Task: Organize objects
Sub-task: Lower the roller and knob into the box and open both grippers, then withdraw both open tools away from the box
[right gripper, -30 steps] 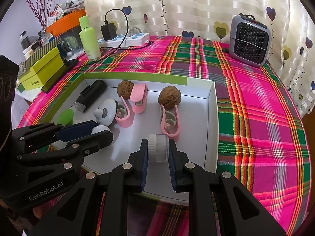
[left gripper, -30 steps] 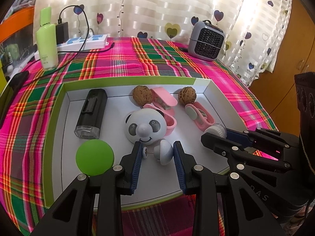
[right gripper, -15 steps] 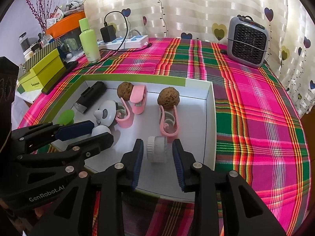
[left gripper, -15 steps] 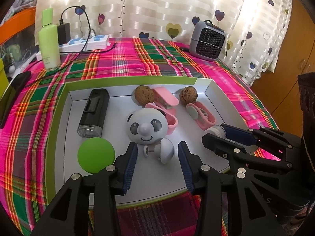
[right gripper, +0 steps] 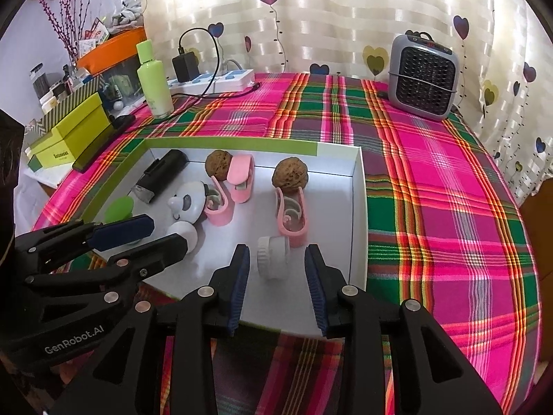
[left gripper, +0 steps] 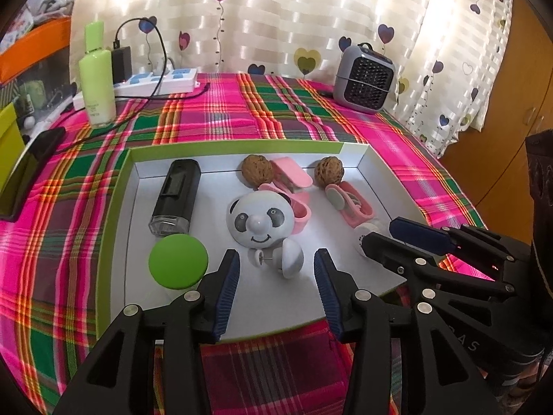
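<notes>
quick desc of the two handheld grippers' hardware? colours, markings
Both match: the left gripper and right gripper have black plastic linkage frames with silver rivets, and fingers lined with ribbed dark-blue pads. The left one's body carries white "GenRobot.AI" lettering. No cables, hands or sleeves in view.

Both claws angle downward side by side; the left claw (left gripper: 274,268) is opening, pads bare, the right claw (right gripper: 276,259) open.
</notes>
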{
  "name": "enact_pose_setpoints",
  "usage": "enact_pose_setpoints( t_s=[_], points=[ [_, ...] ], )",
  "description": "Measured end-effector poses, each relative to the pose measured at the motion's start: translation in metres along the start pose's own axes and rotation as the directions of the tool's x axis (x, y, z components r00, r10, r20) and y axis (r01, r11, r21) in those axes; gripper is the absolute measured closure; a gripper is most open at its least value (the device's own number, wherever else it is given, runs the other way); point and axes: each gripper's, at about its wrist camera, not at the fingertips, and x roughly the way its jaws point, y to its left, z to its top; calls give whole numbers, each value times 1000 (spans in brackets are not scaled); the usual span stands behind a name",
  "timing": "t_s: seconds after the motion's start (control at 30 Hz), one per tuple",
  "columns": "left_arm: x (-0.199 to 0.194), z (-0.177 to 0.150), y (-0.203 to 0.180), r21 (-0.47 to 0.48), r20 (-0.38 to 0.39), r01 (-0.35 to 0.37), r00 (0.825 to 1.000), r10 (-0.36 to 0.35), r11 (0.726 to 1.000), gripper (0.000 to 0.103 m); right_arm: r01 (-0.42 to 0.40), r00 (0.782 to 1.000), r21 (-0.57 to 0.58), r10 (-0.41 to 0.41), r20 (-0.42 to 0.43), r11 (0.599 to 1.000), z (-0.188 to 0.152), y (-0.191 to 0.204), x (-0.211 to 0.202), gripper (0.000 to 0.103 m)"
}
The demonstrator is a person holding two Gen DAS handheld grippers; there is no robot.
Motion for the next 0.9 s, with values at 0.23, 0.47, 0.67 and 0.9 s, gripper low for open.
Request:
enact_pose_setpoints(
  t_s=[0.23, 0.47, 0.67, 0.9],
  points=[
    [-20, -6, -1, 2, 50, -20, 999, 20, 1000, 60, -1, 999, 23, 0, 45, 1000, -4, 2, -17, 69],
    [-32, -15, -1, -9, 54, -36, 998, 36, 999, 59, 5, 998, 12, -6, 61, 1000, -13, 11, -29, 69],
    [-46, -24, -2, -5, 79, -49, 996, 49, 999, 59, 6, 997, 11, -7, 78, 1000, -23, 17, -40, 69],
    [-56, -36, -3, -9, 88, -66, 994, 66, 998, 59, 13, 996, 20, -15, 84, 1000, -37, 19, -48, 69]
  ],
)
